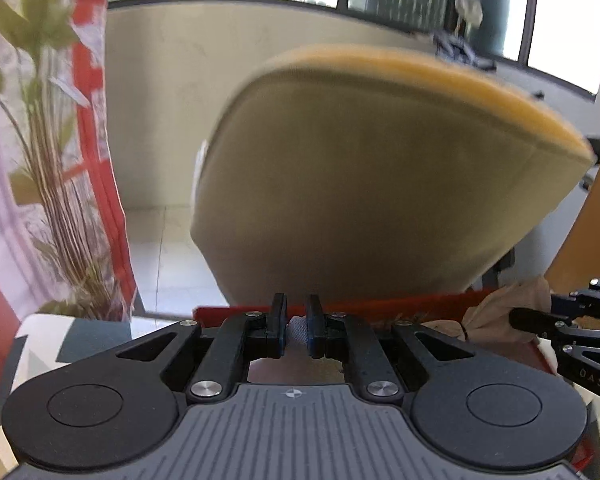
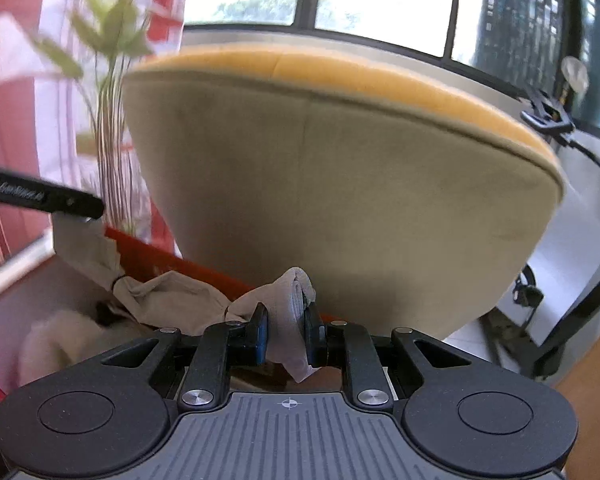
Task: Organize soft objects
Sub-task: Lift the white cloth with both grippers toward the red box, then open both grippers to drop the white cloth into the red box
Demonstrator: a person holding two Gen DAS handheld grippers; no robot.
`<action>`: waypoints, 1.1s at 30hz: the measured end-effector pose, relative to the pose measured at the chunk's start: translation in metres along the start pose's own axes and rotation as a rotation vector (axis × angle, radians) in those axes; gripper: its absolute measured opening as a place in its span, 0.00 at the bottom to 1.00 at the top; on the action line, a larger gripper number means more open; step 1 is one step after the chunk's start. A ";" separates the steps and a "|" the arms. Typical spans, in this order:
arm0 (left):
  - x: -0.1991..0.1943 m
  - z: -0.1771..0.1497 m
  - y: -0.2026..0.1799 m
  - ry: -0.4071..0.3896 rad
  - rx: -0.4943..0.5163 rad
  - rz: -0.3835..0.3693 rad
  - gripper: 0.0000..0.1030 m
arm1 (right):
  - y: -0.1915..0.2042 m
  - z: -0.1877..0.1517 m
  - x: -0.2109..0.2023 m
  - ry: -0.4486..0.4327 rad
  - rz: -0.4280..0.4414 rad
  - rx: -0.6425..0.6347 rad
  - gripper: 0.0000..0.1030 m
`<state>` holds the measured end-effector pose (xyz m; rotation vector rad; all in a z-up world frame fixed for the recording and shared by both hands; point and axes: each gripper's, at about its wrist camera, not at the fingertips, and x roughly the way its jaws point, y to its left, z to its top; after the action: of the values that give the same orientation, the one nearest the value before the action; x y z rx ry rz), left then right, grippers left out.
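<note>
Pinching one cloth point(image 2: 168, 300) between them, left gripper point(image 1: 296, 326) and right gripper point(image 2: 286, 330) jaws could tug it loose if the hands spread.

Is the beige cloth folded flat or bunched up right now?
Bunched. The beige cloth hangs crumpled between the right gripper and left gripper, both shut on it, sagging over the red bin.

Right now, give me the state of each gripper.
Left gripper: shut on the beige cloth.
Right gripper: shut on another part of the same cloth.
</note>
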<state>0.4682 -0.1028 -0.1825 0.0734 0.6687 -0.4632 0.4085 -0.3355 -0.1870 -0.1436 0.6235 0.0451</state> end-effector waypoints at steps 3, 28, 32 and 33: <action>0.014 -0.001 0.001 0.049 0.015 -0.001 0.11 | 0.009 -0.002 0.017 0.036 -0.002 -0.040 0.16; 0.022 -0.005 -0.012 0.086 0.152 -0.040 0.47 | 0.034 -0.012 0.069 0.270 0.061 -0.055 0.15; 0.012 -0.004 -0.006 0.077 0.133 -0.042 0.52 | 0.034 -0.015 0.079 0.310 0.072 -0.048 0.15; 0.008 -0.004 -0.004 0.073 0.128 -0.041 0.53 | 0.034 -0.015 0.081 0.320 0.068 -0.044 0.15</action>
<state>0.4697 -0.1085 -0.1906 0.1986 0.7128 -0.5452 0.4632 -0.3040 -0.2504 -0.1741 0.9475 0.1035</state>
